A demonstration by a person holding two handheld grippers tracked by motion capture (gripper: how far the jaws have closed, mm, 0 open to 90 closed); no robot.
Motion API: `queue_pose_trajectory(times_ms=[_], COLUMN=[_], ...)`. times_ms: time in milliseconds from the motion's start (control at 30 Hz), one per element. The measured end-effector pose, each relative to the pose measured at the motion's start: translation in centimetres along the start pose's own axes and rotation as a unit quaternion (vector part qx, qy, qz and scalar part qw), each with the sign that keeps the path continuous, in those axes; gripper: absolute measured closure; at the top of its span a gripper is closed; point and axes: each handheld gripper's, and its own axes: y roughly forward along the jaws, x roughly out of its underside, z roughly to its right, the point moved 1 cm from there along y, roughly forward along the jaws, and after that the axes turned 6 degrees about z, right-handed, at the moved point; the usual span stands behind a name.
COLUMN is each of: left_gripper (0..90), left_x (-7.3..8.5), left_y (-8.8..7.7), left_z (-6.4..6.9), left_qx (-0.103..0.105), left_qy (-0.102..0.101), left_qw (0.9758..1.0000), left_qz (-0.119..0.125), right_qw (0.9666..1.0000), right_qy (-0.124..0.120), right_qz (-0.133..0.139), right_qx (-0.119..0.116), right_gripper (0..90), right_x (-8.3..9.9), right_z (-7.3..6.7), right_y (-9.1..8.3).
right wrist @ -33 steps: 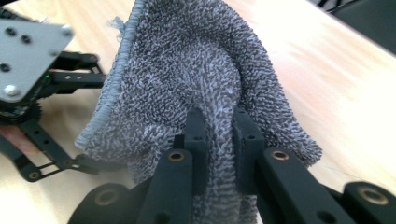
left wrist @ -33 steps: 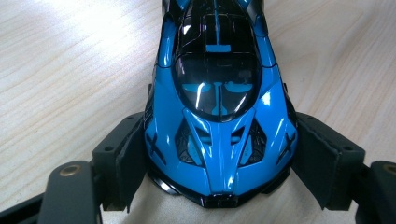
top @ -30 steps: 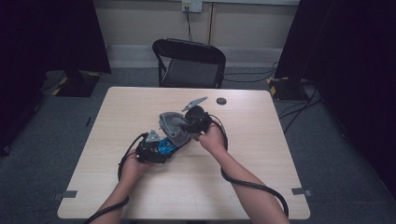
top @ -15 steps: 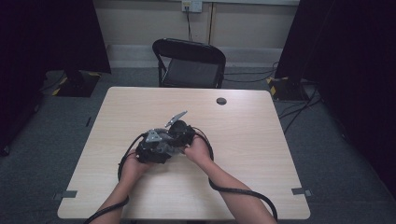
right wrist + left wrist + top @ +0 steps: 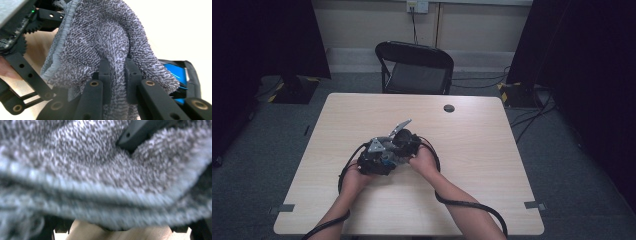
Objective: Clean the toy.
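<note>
On the person's left, the left gripper [image 5: 373,162] sits low over the table [image 5: 482,150], held in the left hand [image 5: 354,176]. In the left gripper view a grey towel [image 5: 100,170] hangs right in front of the camera, draped across and blurred, so close that its hemmed edge runs in a band from side to side. The left gripper's own jaws are hidden behind this cloth, so whether they clamp the towel or merely stand wide beneath it cannot be told. A dark bar of the other gripper pokes in at the top of that view, above the fold.

Just to the right, almost touching the left gripper, is the right gripper [image 5: 404,142], held in the right hand [image 5: 424,161]; its grey three-cornered plate [image 5: 401,125] points up and away from the person. In the right gripper view the right gripper [image 5: 117,72] has its two black jaws pressed together on a fold of the grey towel [image 5: 100,42], which rises between the pads and spreads out above and to the left of them. The left gripper's black linkage [image 5: 22,65] lies at the left of that fold, just beside it.

Cables [image 5: 472,207] trail from both grippers back along the forearms. Far beyond the tools, well apart from them, a small dark round disc [image 5: 449,108] lies on the table, and a black chair [image 5: 414,67] stands behind the far edge.
</note>
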Motion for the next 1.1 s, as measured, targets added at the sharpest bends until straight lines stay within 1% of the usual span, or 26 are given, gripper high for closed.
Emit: queue_pose_trajectory(times_ms=[200, 267, 333, 467, 533, 667, 800, 900, 933, 967, 1033, 1100], left_gripper=[24.0, 24.0, 24.0, 24.0, 24.0, 24.0, 24.0, 24.0, 24.0, 24.0, 24.0, 24.0], left_x=[0.0, 0.0, 0.0, 0.0, 0.0, 0.0, 0.0, 0.0, 0.0, 0.0, 0.0, 0.0], left_y=[0.0, 0.0, 0.0, 0.0, 0.0, 0.0, 0.0, 0.0, 0.0, 0.0, 0.0, 0.0], left_z=[0.0, 0.0, 0.0, 0.0, 0.0, 0.0, 0.0, 0.0, 0.0, 0.0, 0.0, 0.0], left_qx=[0.0, 0.0, -0.001, 0.0, 0.0, 0.0, 0.0, 0.0, 0.0, 0.0, 0.0, 0.0], left_qy=[0.0, 0.0, 0.0, 0.0, 0.0, 0.0, 0.0, 0.0, 0.0, 0.0, 0.0, 0.0], left_qw=[1.0, 1.0, 1.0, 1.0, 1.0, 1.0, 1.0, 1.0, 1.0, 1.0, 1.0, 1.0], left_qz=[0.0, 0.0, 0.0, 0.001, 0.0, 0.0, 0.0, 0.001, 0.001, 0.001, 0.001, 0.0], right_qw=[0.9998, 0.9996, 0.9995, 0.9991, 0.9988, 0.9984, 0.9982, 0.9981, 0.9981, 0.9979, 0.9977, 0.9975], right_qy=[0.014, 0.02, 0.016, 0.023, 0.031, 0.036, 0.035, 0.037, 0.034, 0.041, 0.045, 0.045], right_qz=[0.0, -0.002, -0.005, -0.006, -0.007, -0.008, -0.009, -0.006, -0.006, -0.004, -0.004, -0.005], right_qx=[0.011, 0.019, 0.027, 0.035, 0.038, 0.043, 0.049, 0.049, 0.051, 0.05, 0.049, 0.054], right_gripper=[79.6, 79.6, 79.6, 79.5, 79.5, 79.6, 79.5, 79.5, 79.5, 79.5, 79.5, 79.5], right_x=[0.2, 0.3, 0.4, 0.7, 0.8, 1.0, 1.0, 1.2, 1.2, 1.3, 1.4, 1.4], right_z=[1.2, 1.8, 2.2, 3.0, 3.5, 3.9, 4.2, 4.4, 4.6, 4.8, 5.1, 5.3], right_y=[-0.4, -0.5, -0.5, -0.6, -0.7, -0.8, -0.8, -0.9, -1.0, -1.0, -1.1, -1.2])
